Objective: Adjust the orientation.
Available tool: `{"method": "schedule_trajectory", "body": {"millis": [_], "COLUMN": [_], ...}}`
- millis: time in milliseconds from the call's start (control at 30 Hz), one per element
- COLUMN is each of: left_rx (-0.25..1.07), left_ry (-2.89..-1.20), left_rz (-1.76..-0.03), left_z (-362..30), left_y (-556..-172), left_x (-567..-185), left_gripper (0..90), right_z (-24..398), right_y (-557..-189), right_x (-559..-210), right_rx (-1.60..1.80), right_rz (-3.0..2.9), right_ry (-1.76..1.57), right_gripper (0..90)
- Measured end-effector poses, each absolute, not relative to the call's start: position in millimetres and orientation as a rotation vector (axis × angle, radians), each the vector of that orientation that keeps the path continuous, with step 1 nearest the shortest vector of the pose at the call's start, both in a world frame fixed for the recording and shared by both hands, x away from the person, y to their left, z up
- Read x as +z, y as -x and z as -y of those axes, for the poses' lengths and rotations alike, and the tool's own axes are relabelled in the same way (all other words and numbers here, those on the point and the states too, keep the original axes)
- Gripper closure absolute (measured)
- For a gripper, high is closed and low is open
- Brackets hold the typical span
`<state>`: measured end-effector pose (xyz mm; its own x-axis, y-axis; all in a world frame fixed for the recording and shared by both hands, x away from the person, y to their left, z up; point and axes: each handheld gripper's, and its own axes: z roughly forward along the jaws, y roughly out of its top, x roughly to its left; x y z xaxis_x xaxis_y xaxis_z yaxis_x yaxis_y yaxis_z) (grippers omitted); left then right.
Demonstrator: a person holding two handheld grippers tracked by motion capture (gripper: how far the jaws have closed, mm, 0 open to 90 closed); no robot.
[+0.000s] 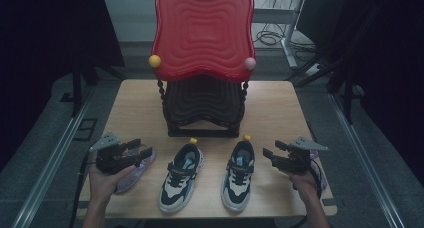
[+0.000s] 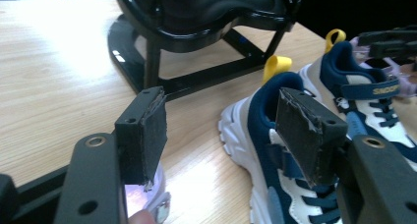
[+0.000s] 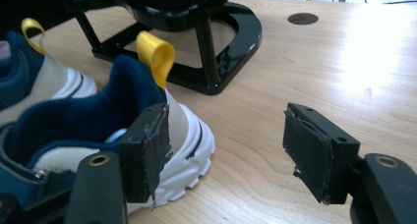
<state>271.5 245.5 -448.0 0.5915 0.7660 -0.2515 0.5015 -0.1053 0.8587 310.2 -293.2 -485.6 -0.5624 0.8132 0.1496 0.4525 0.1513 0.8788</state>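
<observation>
Both grippers, left [image 1: 141, 151] and right [image 1: 270, 154], jaws apart, flank two sneakers [image 1: 181, 175] near table's front edge [image 1: 210, 211].

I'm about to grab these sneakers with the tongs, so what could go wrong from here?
The left sneaker lies angled, so a grip at its heel may twist it. The lilac shoe beneath the left tongs could get nudged. The right tongs are open beside the right sneaker; lifting could clip the black rack base.

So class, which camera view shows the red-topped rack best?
The high view: the whole rack shows, red wavy top, black shelf and base. The left gripper view shows its black base and legs; the right gripper view shows its base's rounded corner.
</observation>
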Motion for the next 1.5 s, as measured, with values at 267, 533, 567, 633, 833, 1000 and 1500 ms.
{"method": "schedule_trajectory", "body": {"millis": [267,533,567,633,833,1000,1500], "left_rx": [0.32,0.318,0.313,0.306,0.239,0.206,0.18], "left_ry": [-1.784,-1.784,-1.788,-1.79,-1.784,-1.815,-1.827], "left_rz": [-1.036,-1.053,-1.051,-1.051,-1.074,-1.096,-1.234], "left_z": [-246,-247,-248,-250,-262,-265,-284], "left_y": [-271,-268,-267,-264,-248,-240,-223], "left_x": [-446,-446,-445,-444,-443,-453,-489], "left_gripper": [37.9,38.2,38.9,42.7,71.2,87.9,90.0], "right_z": [293,292,292,294,298,299,300], "right_y": [-310,-309,-309,-308,-306,-305,-305], "right_x": [-487,-488,-488,-489,-488,-487,-492], "right_rx": [1.357,1.339,1.338,1.336,1.333,1.333,1.311], "right_rz": [-2.076,-2.087,-2.084,-2.083,-2.066,-2.056,-2.058], "right_ry": [-1.22,-1.212,-1.213,-1.222,-1.239,-1.239,-1.26], "right_gripper": [34.9,34.9,35.0,34.9,35.3,35.4,35.5]}}
